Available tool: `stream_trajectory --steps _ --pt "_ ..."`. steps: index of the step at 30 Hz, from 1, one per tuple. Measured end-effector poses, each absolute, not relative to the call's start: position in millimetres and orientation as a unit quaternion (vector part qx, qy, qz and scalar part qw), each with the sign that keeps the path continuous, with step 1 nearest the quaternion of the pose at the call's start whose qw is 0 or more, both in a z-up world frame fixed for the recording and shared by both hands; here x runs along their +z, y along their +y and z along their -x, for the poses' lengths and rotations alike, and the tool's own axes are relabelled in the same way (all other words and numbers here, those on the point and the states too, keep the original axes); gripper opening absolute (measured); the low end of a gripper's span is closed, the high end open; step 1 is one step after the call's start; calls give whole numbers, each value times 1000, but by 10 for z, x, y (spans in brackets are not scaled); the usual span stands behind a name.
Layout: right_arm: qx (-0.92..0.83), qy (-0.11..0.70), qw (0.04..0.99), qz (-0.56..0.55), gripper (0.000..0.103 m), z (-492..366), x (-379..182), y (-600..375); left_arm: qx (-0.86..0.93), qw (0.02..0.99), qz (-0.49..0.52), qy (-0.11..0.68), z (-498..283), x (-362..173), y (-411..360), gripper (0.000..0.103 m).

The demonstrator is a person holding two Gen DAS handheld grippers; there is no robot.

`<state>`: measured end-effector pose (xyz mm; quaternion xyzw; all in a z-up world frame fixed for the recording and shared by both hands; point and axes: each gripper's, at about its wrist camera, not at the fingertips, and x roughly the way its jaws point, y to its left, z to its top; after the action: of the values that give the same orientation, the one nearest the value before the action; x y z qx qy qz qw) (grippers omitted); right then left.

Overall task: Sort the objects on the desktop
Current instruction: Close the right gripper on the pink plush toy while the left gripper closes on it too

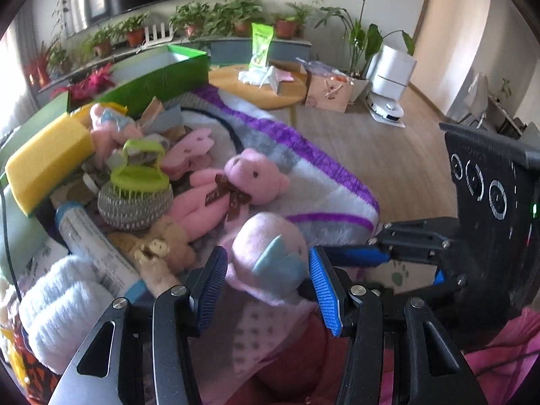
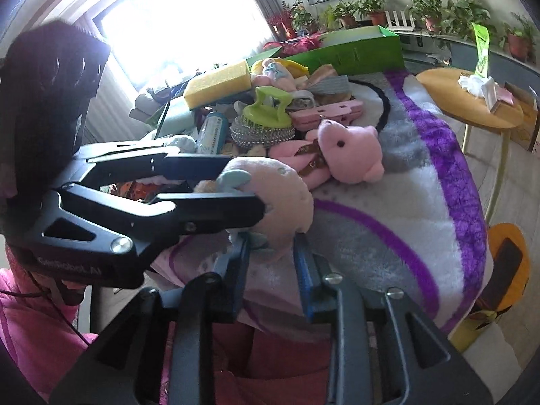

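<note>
A round pink plush toy with a blue fin [image 1: 270, 253] sits between the blue pads of my left gripper [image 1: 268, 283], which is shut on it; it also shows in the right wrist view [image 2: 283, 192]. My right gripper [image 2: 270, 266] is just below the same toy, jaws a little apart around its lower edge; whether it grips is unclear. A pink teddy bear with a brown bow [image 1: 236, 185] lies on the blanket beyond. The pile at left holds a yellow sponge [image 1: 47, 165], a green-handled steel scrubber [image 1: 135, 199], a tube [image 1: 91, 246] and pink clips [image 1: 189, 152].
A white, grey and purple blanket [image 1: 303, 175] covers the surface. A green box [image 1: 158, 74] stands behind the pile. A round wooden side table [image 1: 256, 87] and a robot vacuum dock [image 1: 391, 77] stand on the floor to the right. Potted plants line the back shelf.
</note>
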<state>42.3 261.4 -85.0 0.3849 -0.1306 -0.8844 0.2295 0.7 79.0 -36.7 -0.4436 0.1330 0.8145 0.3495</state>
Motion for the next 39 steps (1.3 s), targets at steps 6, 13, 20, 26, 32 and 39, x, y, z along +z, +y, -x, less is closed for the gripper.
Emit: stream_trajectory --steps 6,13,20,26,32,39 --pt "-865 -198 244 -392 33 -369 -997 2756 824 331 435 149 -53 -390 702 52" --pt "-841 -262 270 -388 41 -232 -1102 2724 831 322 425 156 4 -371 607 52" --pt "-816 -309 293 -390 43 -81 -1164 2673 826 344 417 161 106 -294 566 52" --pt "-834 -260 293 -389 36 -108 -1056 2603 814 375 403 185 134 -202 688 52" --pt "-880 -148 259 -370 36 -236 -868 2625 795 386 428 191 120 -344 729 52" --pt "-877 -126 267 -379 38 -256 -884 2630 792 386 432 194 55 -360 746 39"
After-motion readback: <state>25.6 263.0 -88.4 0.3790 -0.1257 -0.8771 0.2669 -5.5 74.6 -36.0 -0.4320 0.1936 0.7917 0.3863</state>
